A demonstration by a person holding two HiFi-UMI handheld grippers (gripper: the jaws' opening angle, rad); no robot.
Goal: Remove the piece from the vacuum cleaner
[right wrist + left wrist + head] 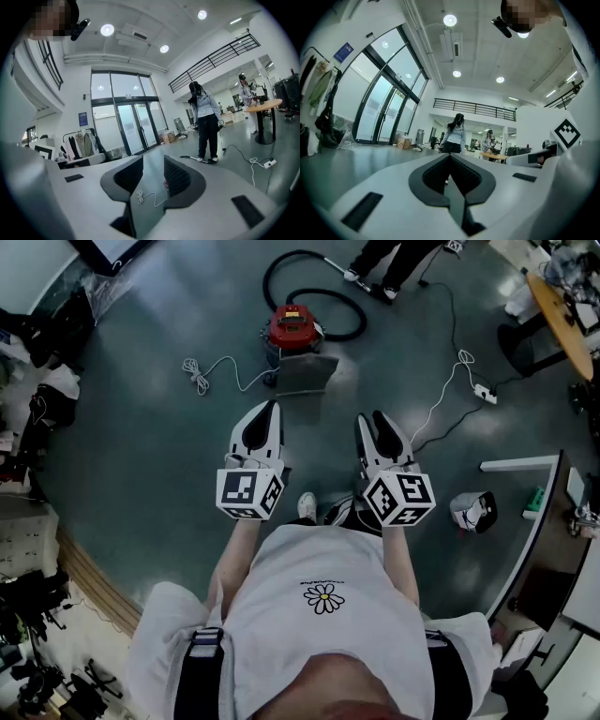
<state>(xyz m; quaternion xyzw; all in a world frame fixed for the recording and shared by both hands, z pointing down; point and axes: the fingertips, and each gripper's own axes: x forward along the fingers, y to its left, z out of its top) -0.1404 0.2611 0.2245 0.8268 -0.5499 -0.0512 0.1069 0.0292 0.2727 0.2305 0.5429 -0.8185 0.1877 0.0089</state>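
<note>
The red vacuum cleaner [294, 326] stands on the grey floor ahead of me, its black hose [349, 307] looped behind it. A grey flat piece [307, 374] sits against its near side. Both grippers are held side by side well short of it, pointing toward it. My left gripper [272, 409] has its jaws together, with the tips meeting and nothing between them [450, 155]. My right gripper [368, 418] stands open with an empty gap [153, 161]. Through that gap show a sliver of the red vacuum [165, 183] and its white cord [140, 197].
A white cord [202, 371] lies coiled left of the vacuum. A power strip [485, 390] and its cable lie to the right. A person [389, 263] stands beyond the hose. A counter [553, 521], a small device [473, 510] and a round table [562, 310] are on the right, clutter on the left.
</note>
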